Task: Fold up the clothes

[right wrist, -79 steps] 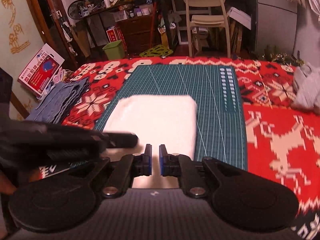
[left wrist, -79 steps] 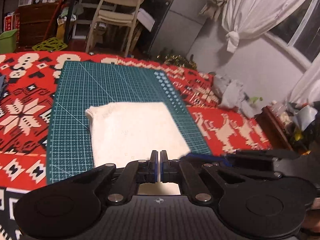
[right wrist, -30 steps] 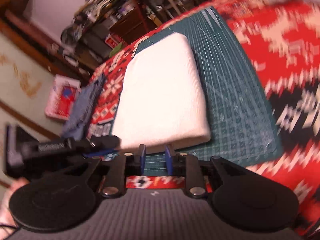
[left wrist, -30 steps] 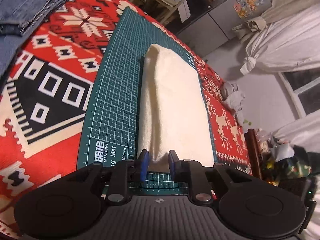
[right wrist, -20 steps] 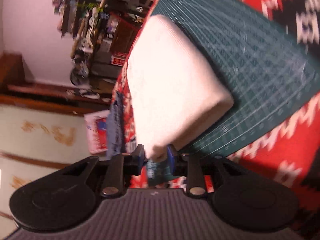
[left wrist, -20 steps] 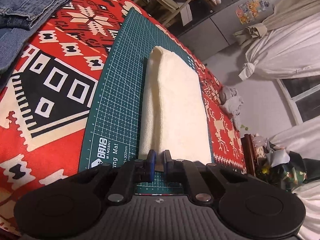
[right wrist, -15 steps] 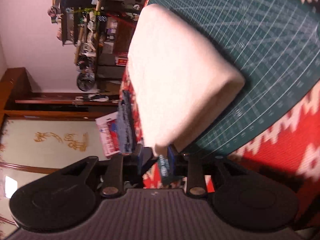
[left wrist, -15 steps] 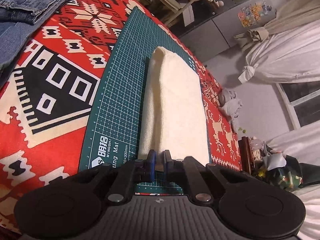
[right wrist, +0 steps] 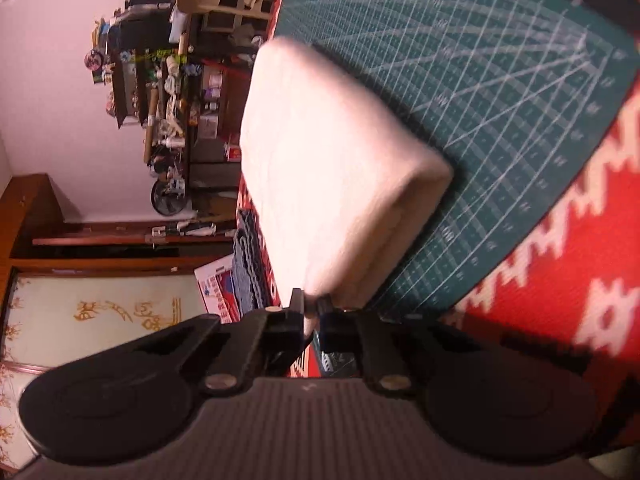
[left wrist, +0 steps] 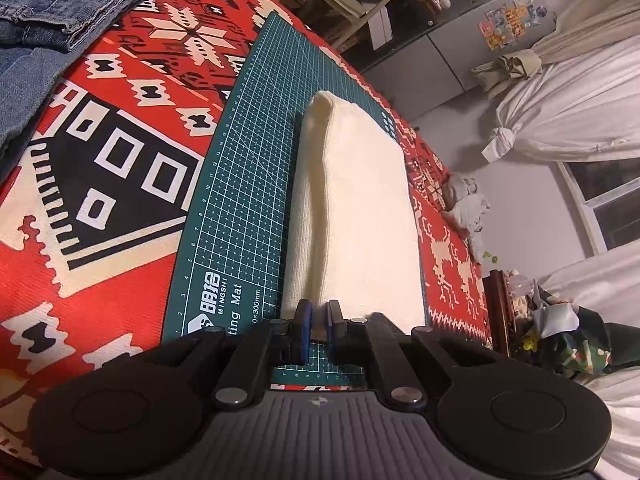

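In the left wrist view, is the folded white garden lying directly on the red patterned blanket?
No, the folded white garment lies on the green cutting mat, which covers the red patterned blanket.

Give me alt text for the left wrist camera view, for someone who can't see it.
The left gripper is shut on the near end of a folded cream garment lying lengthwise on a green cutting mat. The mat sits on a red patterned blanket, with folded blue jeans at the upper left and tied white curtains at the right.
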Available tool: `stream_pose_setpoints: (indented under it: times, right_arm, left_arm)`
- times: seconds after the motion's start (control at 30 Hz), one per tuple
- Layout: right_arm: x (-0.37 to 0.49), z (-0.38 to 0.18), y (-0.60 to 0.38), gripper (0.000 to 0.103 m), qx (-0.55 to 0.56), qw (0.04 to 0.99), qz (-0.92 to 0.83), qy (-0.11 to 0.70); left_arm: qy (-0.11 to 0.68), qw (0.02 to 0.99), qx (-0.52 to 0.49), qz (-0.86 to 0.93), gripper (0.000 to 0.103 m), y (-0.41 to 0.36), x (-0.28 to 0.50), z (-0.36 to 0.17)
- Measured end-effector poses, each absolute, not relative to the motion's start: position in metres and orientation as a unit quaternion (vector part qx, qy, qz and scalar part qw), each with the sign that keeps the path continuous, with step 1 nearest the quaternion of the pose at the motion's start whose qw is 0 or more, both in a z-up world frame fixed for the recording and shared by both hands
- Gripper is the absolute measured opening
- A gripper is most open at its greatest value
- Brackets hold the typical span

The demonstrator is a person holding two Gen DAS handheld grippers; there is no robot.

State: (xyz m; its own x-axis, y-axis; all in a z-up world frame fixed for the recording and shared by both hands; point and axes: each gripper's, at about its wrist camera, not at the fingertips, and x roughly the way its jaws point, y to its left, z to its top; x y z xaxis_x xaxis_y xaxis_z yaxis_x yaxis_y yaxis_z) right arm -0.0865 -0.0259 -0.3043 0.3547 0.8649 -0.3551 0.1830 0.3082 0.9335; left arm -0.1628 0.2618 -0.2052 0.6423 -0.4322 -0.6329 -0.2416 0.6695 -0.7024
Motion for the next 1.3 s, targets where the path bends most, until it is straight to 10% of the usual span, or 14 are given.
stream_pose_setpoints:
  times: [0.6, 0.93, 1.1, 1.3]
  right_arm:
    - [-0.079, -0.296, -0.085, 0.006, 0.569, 0.674, 0.164, 0.442]
    - [-0.067, -0.203, -0.06, 0.012, 0.153, 0.866, 0.241, 0.411]
    - [-0.09, -0.186, -0.052, 0.027, 0.018, 0.875, 0.285, 0.391]
    - [-0.121, -0.173, -0.062, 0.07, -0.012, 0.882, 0.294, 0.367]
  left_arm:
    - [0.422, 0.818, -0.388, -0.053, 0.008, 0.26, -0.164, -0.203]
    - [0.411, 0.857, -0.309, -0.033, 0.007, 0.251, -0.174, -0.176]
    - [0.392, 0.882, -0.258, -0.036, 0.018, 0.24, -0.175, -0.158]
    - [0.376, 0.905, -0.192, -0.058, 0.038, 0.214, -0.172, -0.145]
